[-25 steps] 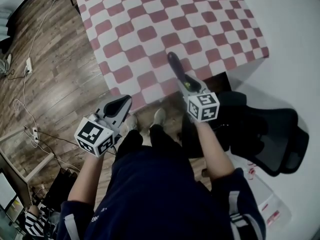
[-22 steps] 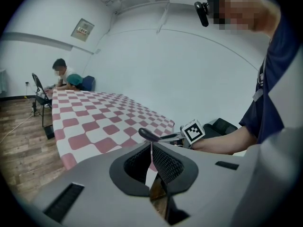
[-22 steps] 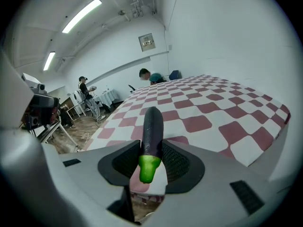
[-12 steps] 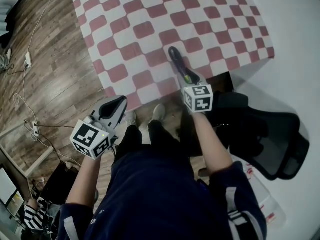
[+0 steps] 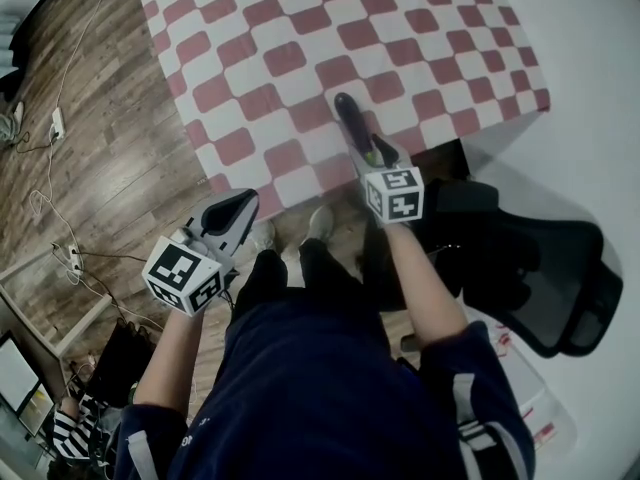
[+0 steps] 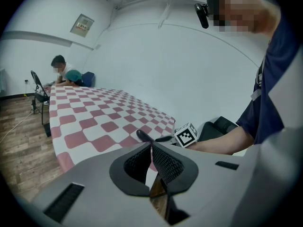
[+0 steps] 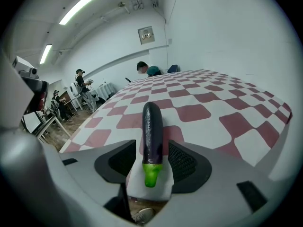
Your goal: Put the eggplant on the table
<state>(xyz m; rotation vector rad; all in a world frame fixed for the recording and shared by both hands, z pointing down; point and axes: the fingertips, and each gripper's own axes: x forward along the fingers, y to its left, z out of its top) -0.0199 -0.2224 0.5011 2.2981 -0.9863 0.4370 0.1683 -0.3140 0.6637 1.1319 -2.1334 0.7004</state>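
The dark purple eggplant (image 5: 350, 121) with a green stem (image 7: 151, 173) lies on the red-and-white checked tablecloth (image 5: 300, 28), close to the table's near edge. My right gripper (image 5: 366, 146) is around its stem end. Its jaws have just been opening, and in the right gripper view (image 7: 150, 148) a gap shows on each side of the eggplant (image 7: 152, 126), so the pads do not press on it. My left gripper (image 5: 238, 211) hangs off the table over the floor, shut with nothing in it (image 6: 151, 148). From there the eggplant's tip (image 6: 143, 135) shows beside the right gripper's marker cube (image 6: 186, 135).
A black office chair (image 5: 540, 268) stands to the right of the table's corner. Wooden floor with cables and a power strip (image 5: 55, 128) lies to the left. The person's shoes (image 5: 318, 226) are just below the table edge. Seated people (image 6: 61, 70) are at the far end.
The right gripper sank toward the table edge with the eggplant, and its jaws have parted from it. The left gripper has stayed in place.
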